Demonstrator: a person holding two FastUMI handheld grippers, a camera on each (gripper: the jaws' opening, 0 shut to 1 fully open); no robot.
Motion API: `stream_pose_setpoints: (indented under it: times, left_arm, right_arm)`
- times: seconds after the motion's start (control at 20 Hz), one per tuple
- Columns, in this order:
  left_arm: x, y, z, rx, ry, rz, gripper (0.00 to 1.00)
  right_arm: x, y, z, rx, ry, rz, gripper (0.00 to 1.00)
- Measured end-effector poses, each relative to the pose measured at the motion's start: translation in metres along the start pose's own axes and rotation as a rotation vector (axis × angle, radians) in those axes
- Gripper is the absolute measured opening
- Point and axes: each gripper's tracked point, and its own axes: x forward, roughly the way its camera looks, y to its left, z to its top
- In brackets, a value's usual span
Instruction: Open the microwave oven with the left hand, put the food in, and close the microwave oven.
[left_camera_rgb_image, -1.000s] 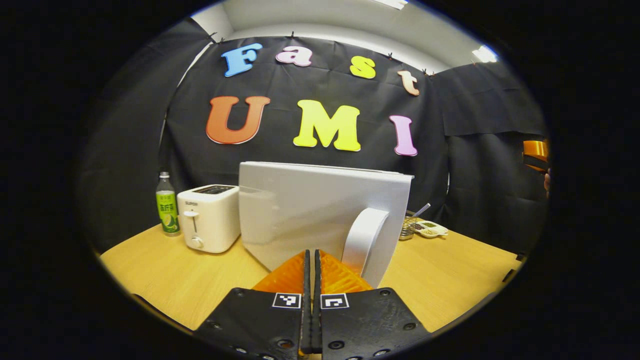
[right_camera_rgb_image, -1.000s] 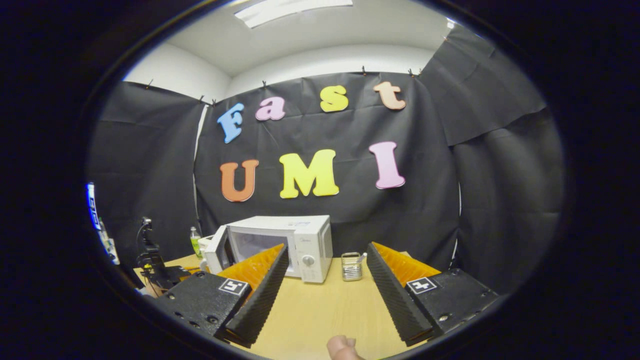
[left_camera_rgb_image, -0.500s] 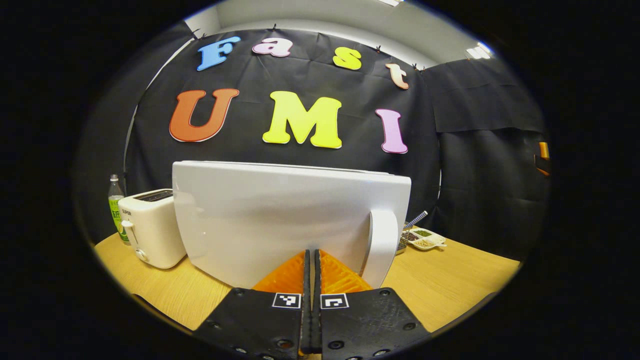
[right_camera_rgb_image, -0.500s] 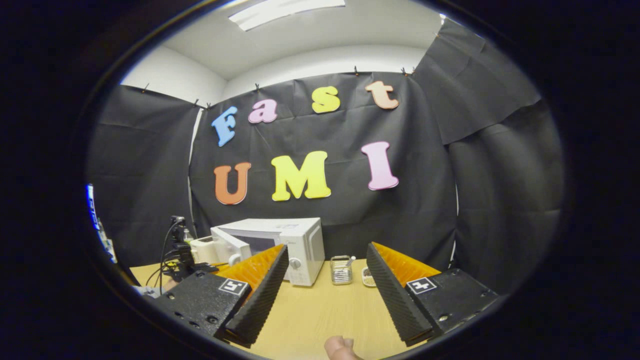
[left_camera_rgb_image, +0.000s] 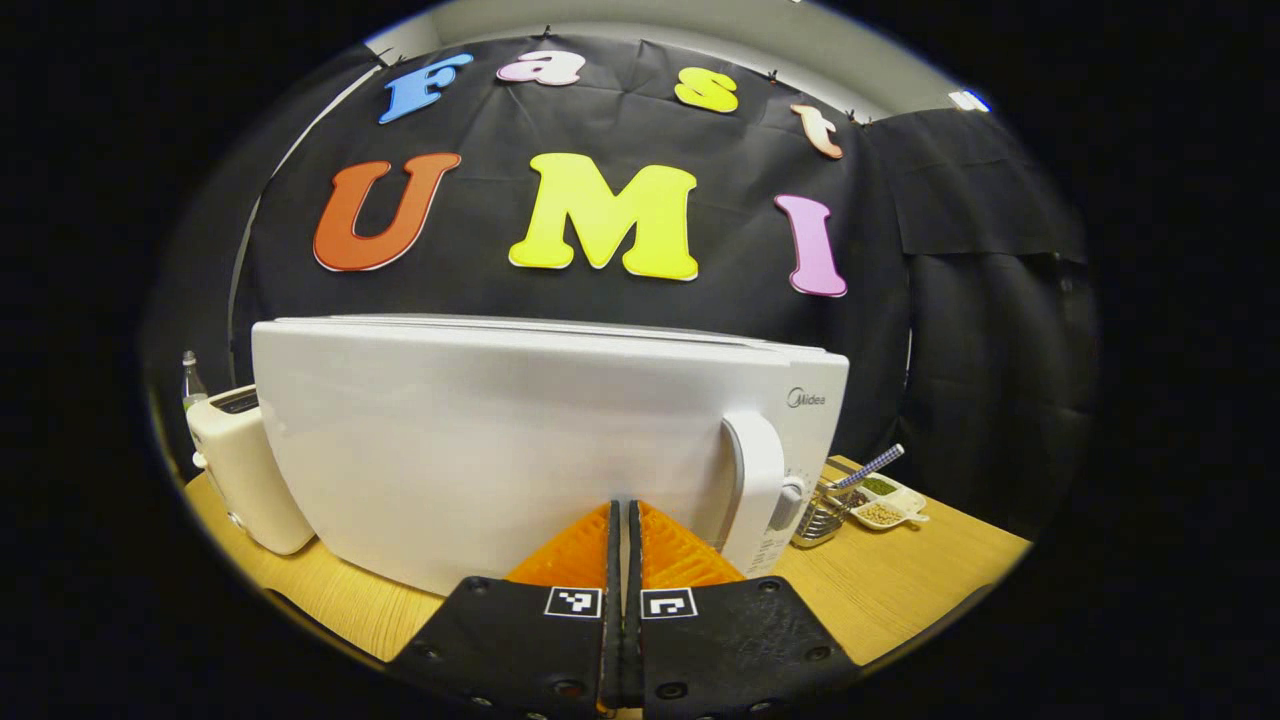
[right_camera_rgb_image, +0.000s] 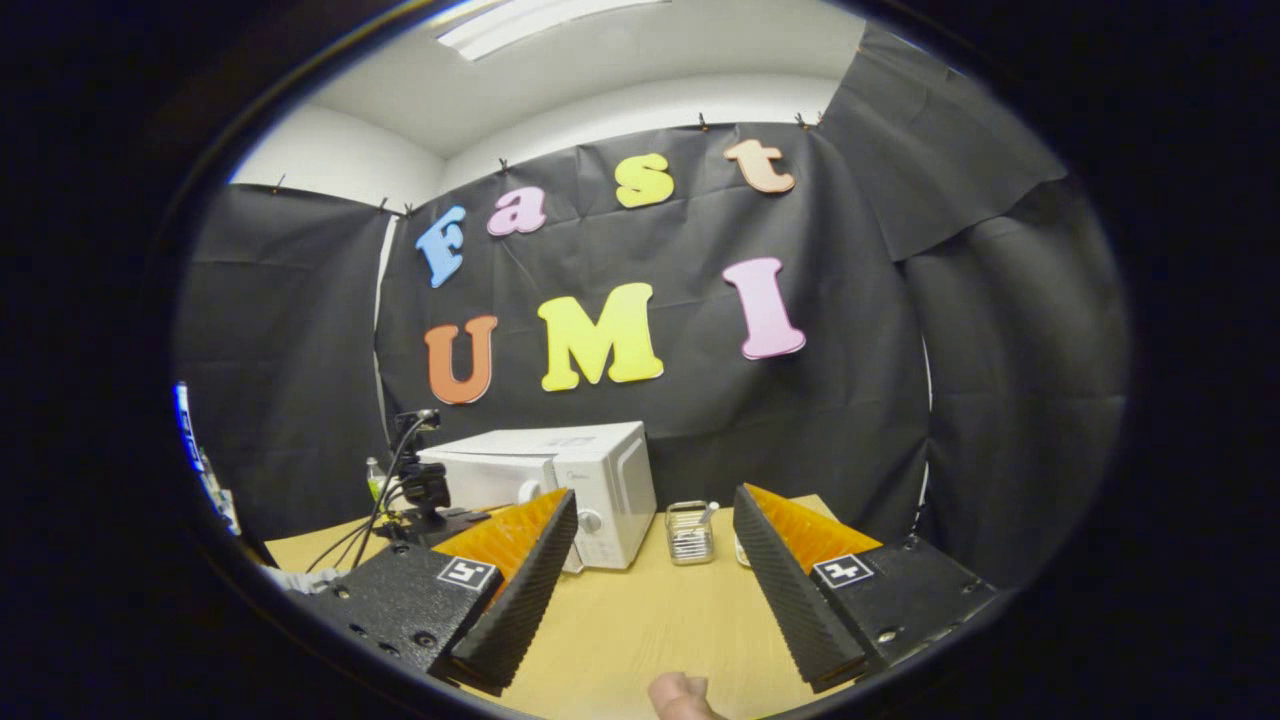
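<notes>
My left tongs (left_camera_rgb_image: 622, 520) are pressed together with nothing between them, right up against the white door of the microwave oven (left_camera_rgb_image: 520, 440), handle (left_camera_rgb_image: 757, 490) at 1 o'clock. A sectioned dish (left_camera_rgb_image: 885, 505) with green and brown bits sits at 3 o'clock beside a wire basket (left_camera_rgb_image: 820, 515) on the tabletop (left_camera_rgb_image: 900, 580). My right tongs (right_camera_rgb_image: 650, 560) are spread wide, empty, the microwave oven well ahead at 11 o'clock.

The microwave (left_camera_rgb_image: 520, 440) hides most of the toaster (left_camera_rgb_image: 235, 465) and the bottle (left_camera_rgb_image: 188, 368) behind it.
</notes>
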Motion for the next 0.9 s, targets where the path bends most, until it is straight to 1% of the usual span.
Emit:
stream_pose_setpoints:
  times: [0.05,0.1,0.15,0.2,0.25,0.3,0.45,0.5,0.55,0.6,0.65,0.7,0.8,0.85,0.9]
  left_arm:
    - [-0.006,0.002,0.000,-0.003,0.020,0.010,0.00]
    - [0.007,0.000,0.002,-0.009,0.023,0.021,0.02]
    - [0.001,-0.002,0.002,-0.035,0.042,0.021,0.01]
    - [0.002,-0.003,0.003,-0.050,0.047,0.023,0.03]
    - [-0.004,-0.003,0.001,-0.062,0.061,0.032,0.02]
    - [-0.013,0.000,0.002,-0.069,0.073,0.052,0.01]
    - [-0.062,0.003,0.017,-0.060,0.058,0.101,0.01]
    - [-0.080,0.001,0.016,-0.049,0.060,0.113,0.24]
    - [-0.102,0.003,0.022,-0.029,0.053,0.134,0.47]
    - [-0.121,0.004,0.029,-0.015,0.036,0.143,0.47]
    - [-0.140,0.001,0.038,-0.010,0.014,0.132,0.47]
    - [-0.161,-0.004,0.045,-0.014,0.000,0.123,0.53]
    - [-0.205,-0.008,0.057,-0.028,-0.024,0.114,0.96]
    - [-0.226,-0.007,0.061,-0.023,-0.028,0.122,0.96]
    - [-0.247,-0.007,0.066,-0.015,-0.040,0.126,0.96]
  right_arm:
    - [-0.001,0.000,0.001,0.000,0.000,-0.005,0.90]
    - [-0.002,0.000,0.002,0.001,0.000,-0.009,1.00]
    - [-0.004,0.001,0.002,0.001,0.003,-0.013,0.90]
    - [-0.006,0.002,0.002,-0.001,0.008,-0.019,0.90]
    - [-0.009,0.003,0.002,-0.005,0.011,-0.027,1.00]
    - [-0.012,0.005,0.003,-0.013,0.014,-0.036,0.90]
    - [-0.026,0.019,0.006,-0.018,0.025,-0.040,0.90]
    - [-0.032,0.025,0.009,-0.015,0.024,-0.036,1.00]
    - [-0.037,0.030,0.011,-0.014,0.024,-0.036,1.00]
    - [-0.042,0.036,0.014,-0.019,0.020,-0.036,1.00]
    - [-0.047,0.040,0.017,-0.024,0.017,-0.041,1.00]
    - [-0.053,0.046,0.019,-0.029,0.013,-0.045,0.90]
    - [-0.065,0.059,0.025,-0.036,0.002,-0.049,0.90]
    - [-0.069,0.064,0.027,-0.034,0.000,-0.051,0.90]
    - [-0.075,0.071,0.029,-0.033,0.003,-0.049,1.00]
